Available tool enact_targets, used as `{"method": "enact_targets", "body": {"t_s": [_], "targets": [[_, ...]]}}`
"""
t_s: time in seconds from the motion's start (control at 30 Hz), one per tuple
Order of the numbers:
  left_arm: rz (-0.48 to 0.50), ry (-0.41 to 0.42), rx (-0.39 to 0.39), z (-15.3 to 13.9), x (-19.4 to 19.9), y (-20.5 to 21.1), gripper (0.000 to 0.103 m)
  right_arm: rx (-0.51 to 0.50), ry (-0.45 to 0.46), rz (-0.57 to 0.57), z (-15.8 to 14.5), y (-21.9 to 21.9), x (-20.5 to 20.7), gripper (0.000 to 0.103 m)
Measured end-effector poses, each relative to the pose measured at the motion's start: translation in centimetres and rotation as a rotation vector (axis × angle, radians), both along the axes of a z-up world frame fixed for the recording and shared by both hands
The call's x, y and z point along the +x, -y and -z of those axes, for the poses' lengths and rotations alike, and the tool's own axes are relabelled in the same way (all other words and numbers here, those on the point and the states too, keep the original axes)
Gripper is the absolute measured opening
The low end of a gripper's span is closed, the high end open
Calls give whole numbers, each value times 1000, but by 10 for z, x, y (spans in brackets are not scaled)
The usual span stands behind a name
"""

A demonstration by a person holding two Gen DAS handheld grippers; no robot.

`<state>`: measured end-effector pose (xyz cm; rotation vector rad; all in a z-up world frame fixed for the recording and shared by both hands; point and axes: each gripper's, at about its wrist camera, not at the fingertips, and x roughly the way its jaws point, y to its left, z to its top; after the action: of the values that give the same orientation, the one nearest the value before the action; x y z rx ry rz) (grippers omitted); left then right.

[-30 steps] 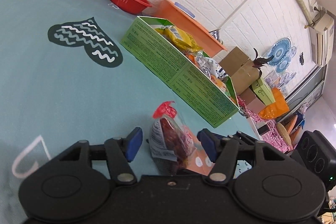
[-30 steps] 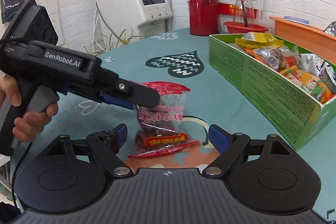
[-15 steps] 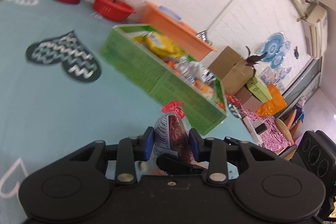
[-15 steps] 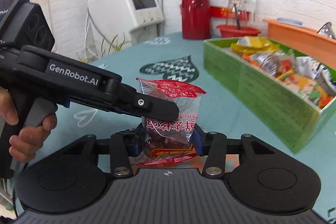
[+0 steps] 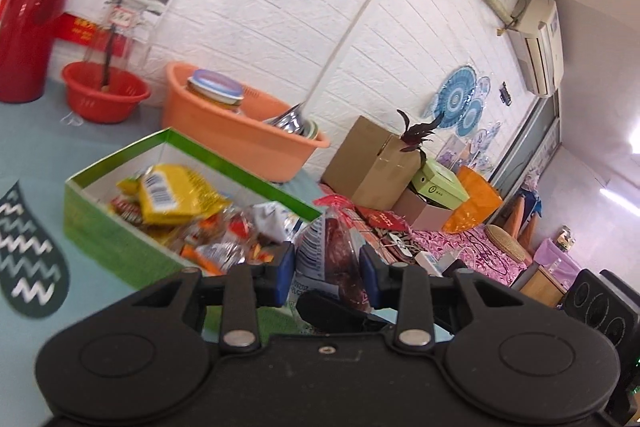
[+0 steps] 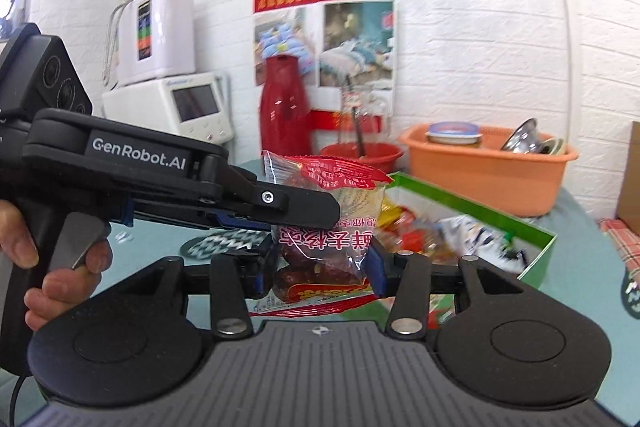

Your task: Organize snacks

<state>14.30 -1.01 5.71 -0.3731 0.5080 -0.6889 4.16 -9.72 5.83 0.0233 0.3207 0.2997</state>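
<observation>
One green snack box (image 5: 120, 227), one held date packet (image 6: 332, 227), two grippers, one orange basin (image 5: 240, 135), one red basket (image 5: 104, 95), one red flask (image 5: 32, 15).

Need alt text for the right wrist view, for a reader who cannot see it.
Both the right gripper and left gripper clamp one clear packet of red dates, held above the table before a green snack box.

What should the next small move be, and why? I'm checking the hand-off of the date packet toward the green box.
Probably carry the date packet a little farther over the green box. Both the left tongs and the right tongs are clamped on it, it is lifted off the table, and the box, already holding snacks, sits just beyond it with its top open.
</observation>
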Motion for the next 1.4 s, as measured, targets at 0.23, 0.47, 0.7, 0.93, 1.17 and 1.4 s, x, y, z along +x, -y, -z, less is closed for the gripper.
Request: {"method": "enact_targets", "body": {"t_s": [0.23, 0.47, 0.7, 0.93, 1.17, 1.4], "targets": [[27, -20, -11, 6, 44, 14, 37, 9, 13, 45, 5, 23, 26, 77], [16, -38, 0, 20, 78, 18, 40, 7, 6, 49, 20, 34, 58, 77], [-148, 8, 121, 33, 81, 14, 103, -106, 30, 104, 48, 35, 72, 103], [-164, 16, 142, 30, 68, 9, 103, -47, 1, 119, 47, 41, 62, 103], [-171, 43, 162, 13, 29, 8, 103, -52, 5, 145, 25, 38, 25, 103], [-240, 40, 251, 13, -34, 4, 103, -96, -25, 184, 21, 37, -28, 103]]}}
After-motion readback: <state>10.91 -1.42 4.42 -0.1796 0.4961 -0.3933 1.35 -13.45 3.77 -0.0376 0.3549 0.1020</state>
